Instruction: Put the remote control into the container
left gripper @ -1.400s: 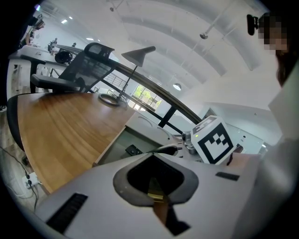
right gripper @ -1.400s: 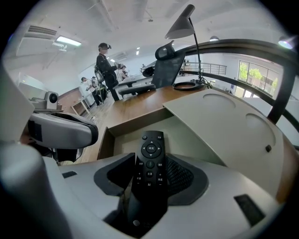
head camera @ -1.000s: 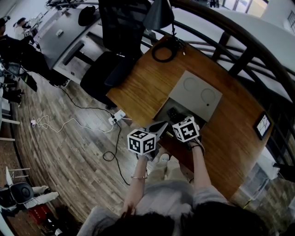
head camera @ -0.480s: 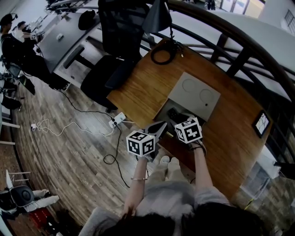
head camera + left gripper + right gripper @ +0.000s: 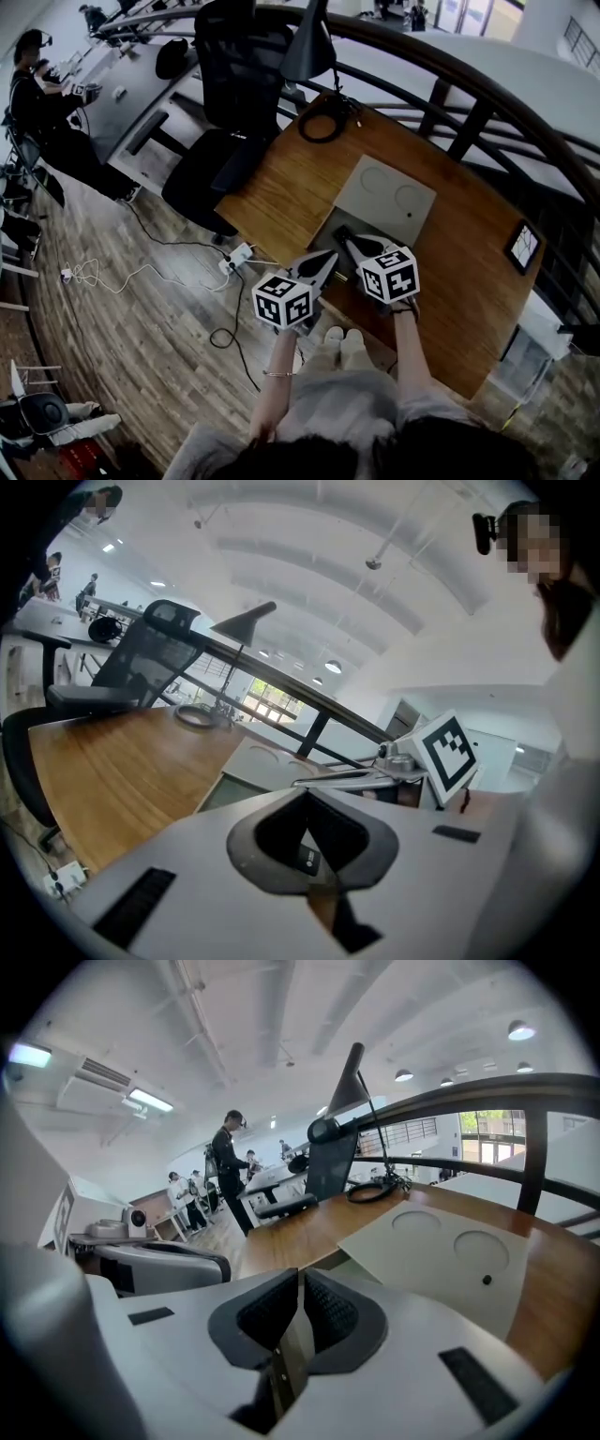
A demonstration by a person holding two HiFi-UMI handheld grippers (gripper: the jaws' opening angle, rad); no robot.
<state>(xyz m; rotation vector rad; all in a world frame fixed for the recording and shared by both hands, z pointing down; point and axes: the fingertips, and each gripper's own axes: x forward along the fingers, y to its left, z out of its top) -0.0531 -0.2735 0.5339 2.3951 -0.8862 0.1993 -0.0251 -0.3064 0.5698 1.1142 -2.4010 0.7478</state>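
— While both hang above the tabletop (image 5: 281,178), what do your jaws hold?
— On my left gripper (image 5: 302,799) they're pressed together, gripping nothing. Just ahead of both tips and lower, the remote control (image 5: 344,234) lies inside the container (image 5: 327,228). On my right gripper (image 5: 298,1275) they've just closed, empty.

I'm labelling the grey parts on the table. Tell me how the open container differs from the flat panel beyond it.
The container is open-topped; the panel is a flat sheet. The container's inside looks darker; the panel is paler, with two round dents. The container holds a dark thing, likely the remote control; the panel holds nothing like it. Both are grey and lie edge to edge on the table.
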